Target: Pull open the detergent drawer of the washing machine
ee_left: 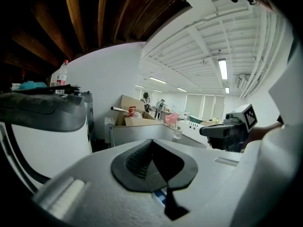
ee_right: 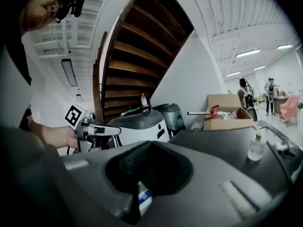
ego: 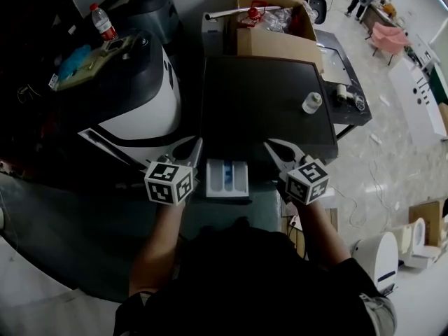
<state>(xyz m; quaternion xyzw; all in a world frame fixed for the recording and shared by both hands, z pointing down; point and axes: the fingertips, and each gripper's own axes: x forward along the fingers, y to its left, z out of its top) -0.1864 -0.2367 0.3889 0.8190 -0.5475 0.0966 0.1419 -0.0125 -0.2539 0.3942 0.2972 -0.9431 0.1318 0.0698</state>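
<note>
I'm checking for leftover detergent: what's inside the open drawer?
The drawer shows white compartments and a blue insert. Its rear is hidden under the washer top; detergent can't be made out.

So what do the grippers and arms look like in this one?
The left gripper and right gripper match: pale grey, tapering jaws with dark ribbed pads, each carrying a cube of black-and-white square markers. The person wears a dark top, forearms bare.

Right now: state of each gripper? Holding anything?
Left gripper: closed, holding nothing.
Right gripper: closed, holding nothing.
</note>
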